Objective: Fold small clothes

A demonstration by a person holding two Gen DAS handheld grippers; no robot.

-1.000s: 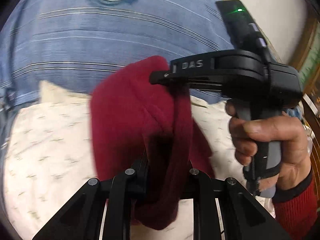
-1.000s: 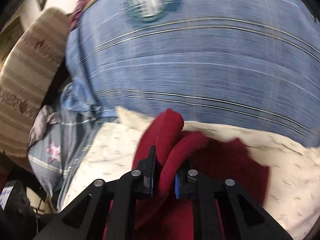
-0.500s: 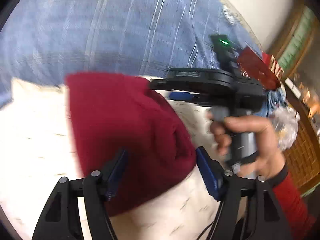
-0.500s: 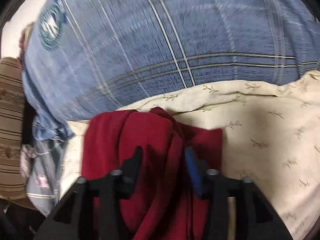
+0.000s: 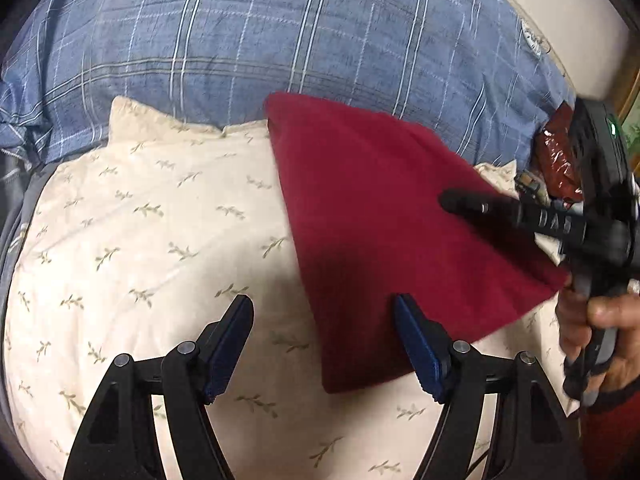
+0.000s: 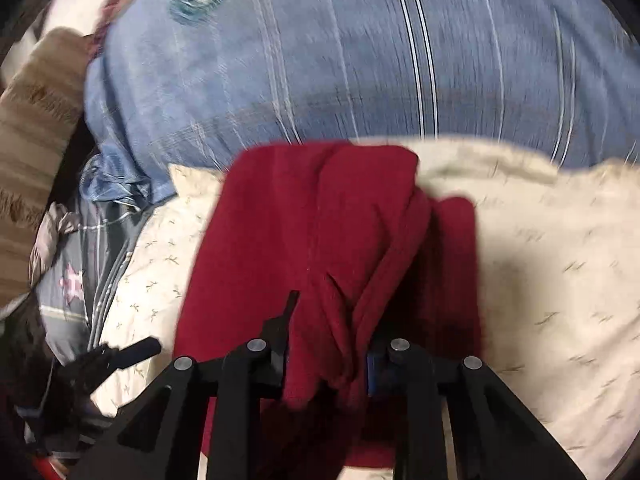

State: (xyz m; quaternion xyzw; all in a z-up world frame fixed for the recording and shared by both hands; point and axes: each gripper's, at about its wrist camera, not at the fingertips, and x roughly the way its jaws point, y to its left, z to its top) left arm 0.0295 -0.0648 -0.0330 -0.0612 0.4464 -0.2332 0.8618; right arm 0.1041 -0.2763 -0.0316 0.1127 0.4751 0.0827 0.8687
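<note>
My left gripper (image 5: 324, 344) is standing wide, nothing pinched; the dark red knit cloth (image 5: 384, 232) is lying flat on the cream leaf-print pillow (image 5: 160, 240). My right gripper (image 6: 328, 340), jaws just narrowing, is pinching a bunched fold of that cloth.

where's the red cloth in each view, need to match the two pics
Left wrist view: the red cloth lies flat right of centre on the cream pillow, reaching the right finger of the open left gripper.
Right wrist view: the red cloth fills the lower centre, bunched between the right gripper fingers.
Shared landmark: the blue plaid cover behind the pillow.
</note>
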